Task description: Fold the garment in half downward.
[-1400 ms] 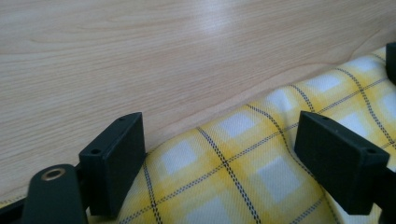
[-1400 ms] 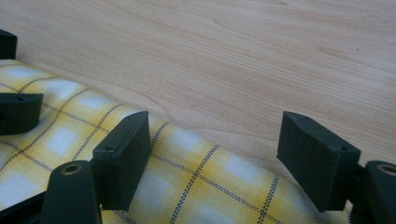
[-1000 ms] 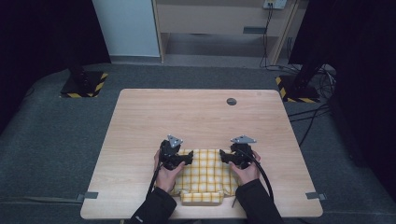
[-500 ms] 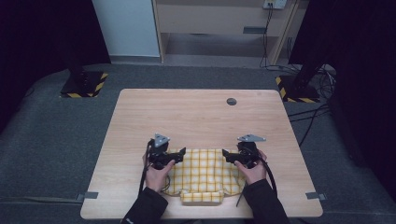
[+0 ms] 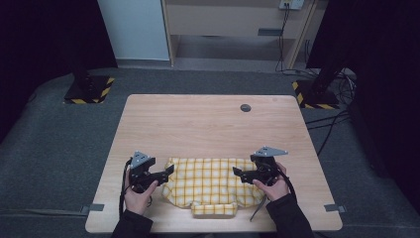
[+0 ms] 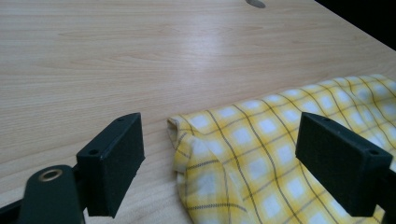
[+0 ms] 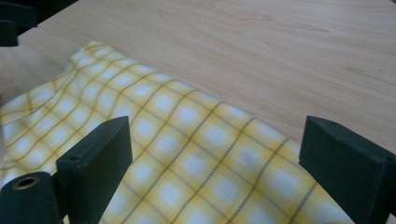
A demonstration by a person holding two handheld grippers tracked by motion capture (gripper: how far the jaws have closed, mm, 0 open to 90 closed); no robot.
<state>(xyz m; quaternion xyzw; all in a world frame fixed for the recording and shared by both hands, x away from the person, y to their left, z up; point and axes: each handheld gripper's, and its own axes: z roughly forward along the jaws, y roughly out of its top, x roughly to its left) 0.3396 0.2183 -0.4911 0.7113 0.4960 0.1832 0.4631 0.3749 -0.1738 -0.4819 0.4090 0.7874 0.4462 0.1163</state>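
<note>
A yellow and white checked cloth (image 5: 213, 181) lies folded near the table's front edge, with a narrow folded strip (image 5: 214, 209) at its near side. My left gripper (image 5: 169, 171) is open at the cloth's left edge, jaws pointing right. In the left gripper view its jaws stand wide apart over the cloth's left corner (image 6: 243, 140). My right gripper (image 5: 236, 173) is open at the cloth's right edge, jaws pointing left. The right gripper view looks along the wide-apart jaws over the cloth (image 7: 187, 149). Neither gripper holds anything.
The wooden table (image 5: 213, 124) has a small dark round hole (image 5: 245, 107) near its far edge. Grey floor surrounds the table, with black stands with yellow-black striped bases (image 5: 89, 89) at the far left and far right, and cables at the right.
Both grippers have moved apart, outward from the cloth's middle to its left and right edges. The cloth now lies wider and flatter.
</note>
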